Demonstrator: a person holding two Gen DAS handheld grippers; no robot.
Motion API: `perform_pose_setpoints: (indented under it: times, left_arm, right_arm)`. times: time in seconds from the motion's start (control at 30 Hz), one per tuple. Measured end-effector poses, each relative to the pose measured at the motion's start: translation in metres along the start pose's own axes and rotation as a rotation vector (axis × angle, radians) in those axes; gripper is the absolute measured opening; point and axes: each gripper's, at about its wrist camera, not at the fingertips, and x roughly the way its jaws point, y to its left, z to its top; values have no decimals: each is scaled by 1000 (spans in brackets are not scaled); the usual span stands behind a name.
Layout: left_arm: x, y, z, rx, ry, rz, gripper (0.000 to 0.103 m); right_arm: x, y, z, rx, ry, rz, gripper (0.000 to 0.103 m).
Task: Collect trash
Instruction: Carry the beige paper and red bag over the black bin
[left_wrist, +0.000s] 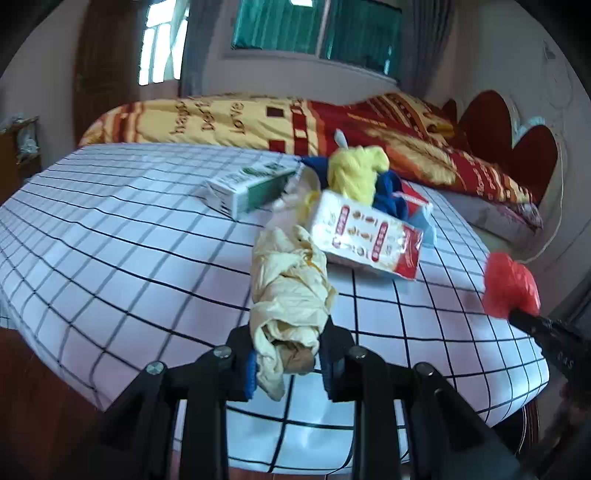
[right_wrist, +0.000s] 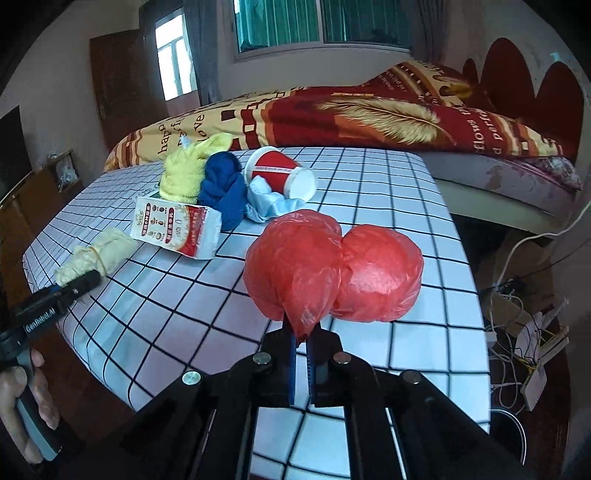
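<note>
Checked cloth (left_wrist: 147, 236) over the bench, white with dark grid lines. Left tongs (left_wrist: 286, 363) pinching a crumpled pale-yellow plastic bag (left_wrist: 290, 291), blue pads pressed against its near end, the rest of the bag sticking out toward the far side above the cloth. Right tongs (right_wrist: 303, 338) pressed together on the twisted neck of a red plastic bag (right_wrist: 325, 269), its two puffed lobes bulging up and to the right of the fingers, above the cloth.

More trash heaped at the far middle of the bench. Red-and-white printed carton (left_wrist: 365, 240) lying flat, just beyond the pale-yellow bag. Green-and-white box (left_wrist: 251, 188) to the far left of it, lying on its side. Bright yellow cloth bundle (right_wrist: 188, 170) and blue cloth bundle (right_wrist: 225, 192) touching each other behind the carton. Red paper cup (right_wrist: 280, 173) tipped on its side to the right of the blue bundle, white bottom turned toward the near right. Light-blue crumpled wrapper (right_wrist: 273, 206) just below the cup, touching the blue bundle.

Beyond the bench, a bed with a red-and-gold quilt (right_wrist: 369, 110) with a feather print and lettering. Person's hand (right_wrist: 22, 402) gripping the left handle at the lower left of the right wrist view. Tangle of white cables (right_wrist: 517, 332) on the floor to the right of the bench.
</note>
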Motion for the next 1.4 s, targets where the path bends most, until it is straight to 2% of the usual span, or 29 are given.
perform_pose_setpoints:
  times: [0.17,0.5,1.1,1.4]
  left_arm:
    - [-7,-3,0,5,5,-14,28]
    - [-20,-47,-12,78,2,-79,27]
    - [-20,-169,-35,247,40,-265,24]
    - [-30,-244,-57,353,69,-398,24]
  right_arm:
    - [-17,-8,-7,17,-15,-19,5]
    - [-51,-30,-24,56,-43,-64,5]
    - [-104,-128,-78,194,-51,-206,5]
    - [-132,-175,-116,268,-35,-283,5]
